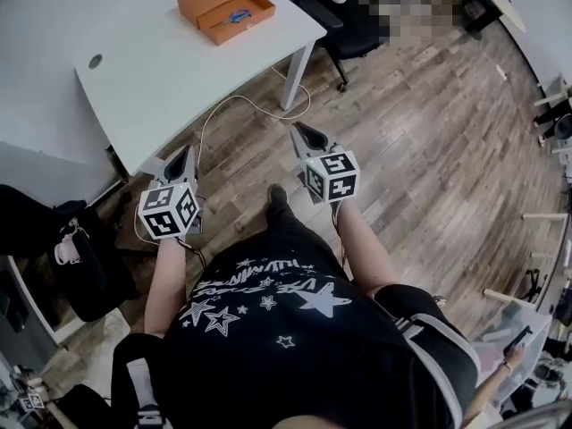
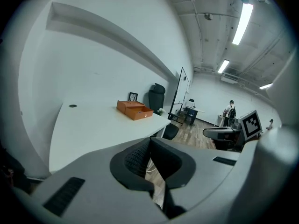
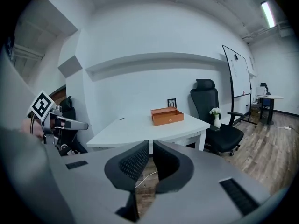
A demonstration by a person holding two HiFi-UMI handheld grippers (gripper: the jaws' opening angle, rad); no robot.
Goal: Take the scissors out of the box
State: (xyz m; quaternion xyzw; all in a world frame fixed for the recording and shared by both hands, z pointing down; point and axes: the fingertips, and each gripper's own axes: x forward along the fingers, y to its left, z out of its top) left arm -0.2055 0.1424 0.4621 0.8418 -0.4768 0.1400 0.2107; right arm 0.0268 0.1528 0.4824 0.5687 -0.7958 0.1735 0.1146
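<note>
Fingers (image 3: 133,162) on my right gripper (image 3: 150,143) and left gripper (image 2: 149,140) are pressed together, holding nothing. The white surface (image 1: 134,70) is well ahead. I'd approach steadily and spread the fingers before reaching the orange box (image 1: 225,7) at its far corner. The scissors (image 1: 238,14) lie inside, seemingly lengthwise along the box. I can't tell which way the tips point.

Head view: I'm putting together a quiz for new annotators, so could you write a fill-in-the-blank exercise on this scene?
1. The open box on the white table is ___ in colour.
2. The scissors, with their blue handles, lie ___ the box.
3. The left gripper and the right gripper are both empty, and the jaws of each are ___.

Missing words: orange; inside; shut
</note>
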